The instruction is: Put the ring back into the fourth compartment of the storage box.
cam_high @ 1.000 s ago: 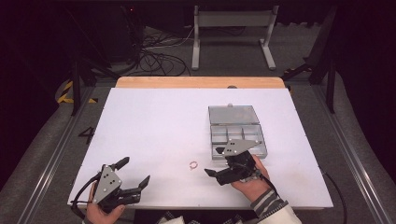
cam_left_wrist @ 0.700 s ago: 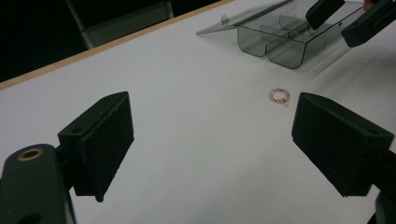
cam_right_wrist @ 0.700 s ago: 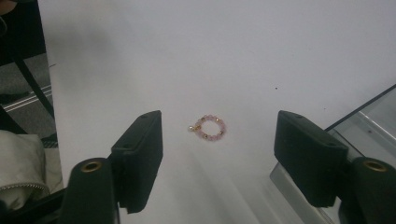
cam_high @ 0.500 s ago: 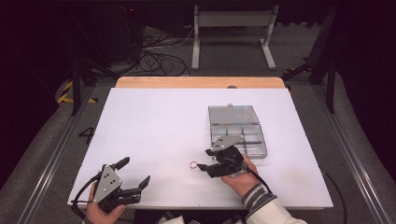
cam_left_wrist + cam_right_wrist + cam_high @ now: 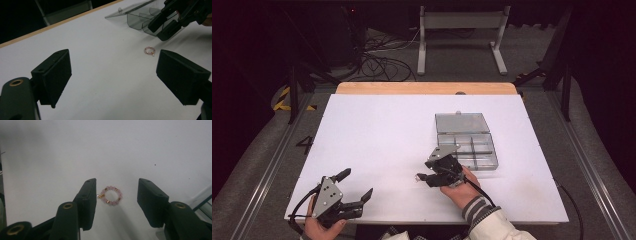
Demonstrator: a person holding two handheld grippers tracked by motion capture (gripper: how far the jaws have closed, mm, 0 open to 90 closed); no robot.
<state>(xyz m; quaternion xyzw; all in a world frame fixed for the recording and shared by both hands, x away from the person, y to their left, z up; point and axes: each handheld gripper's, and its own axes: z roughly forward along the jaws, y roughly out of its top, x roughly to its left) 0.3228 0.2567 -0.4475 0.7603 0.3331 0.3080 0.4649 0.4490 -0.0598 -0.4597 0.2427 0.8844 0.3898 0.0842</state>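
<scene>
In the high view the left gripper (image 5: 353,191) lies spread at lower left and the right gripper (image 5: 424,176) sits spread at lower centre by a clear compartment box (image 5: 467,141) — while the right gripper view shows a pink bead ring (image 5: 110,195) on the white table (image 5: 125,150) between its parted jaws — nearer the left one.

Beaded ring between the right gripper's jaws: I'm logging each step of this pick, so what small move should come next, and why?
Probably lower a touch and close the right gripper on the pink beaded ring. Its jaws are open and the ring lies flat on the white table between them, nearer one jaw, not yet gripped. The open clear box sits just beyond.
</scene>
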